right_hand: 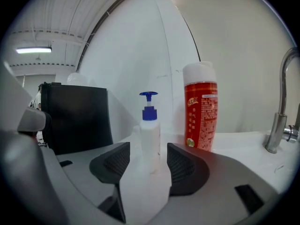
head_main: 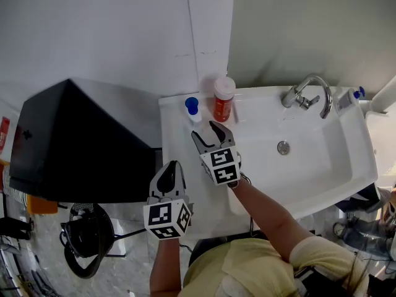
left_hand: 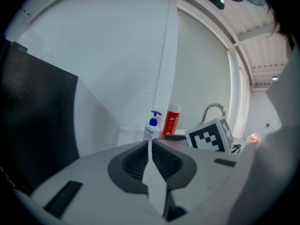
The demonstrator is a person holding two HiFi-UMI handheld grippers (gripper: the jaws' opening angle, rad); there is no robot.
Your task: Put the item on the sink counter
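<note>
The right gripper point(head_main: 207, 132) is sitting open, clear of the upright pump bottle point(head_main: 192, 109), apparently delivered onto the worktop point(head_main: 174, 124). The left gripper point(head_main: 168, 177) is idling closed and empty.

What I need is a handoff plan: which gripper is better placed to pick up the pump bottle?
Right. The right gripper is over the sink with jaws apart, aimed at the pump bottle just ahead; the left gripper is shut and farther back.

blue-topped bottles point(head_main: 192, 108) point(head_main: 348, 98): 2 | red bottle point(head_main: 223, 99): 1 | faucet point(head_main: 307, 93): 1 | sink point(head_main: 337, 156): 1
</note>
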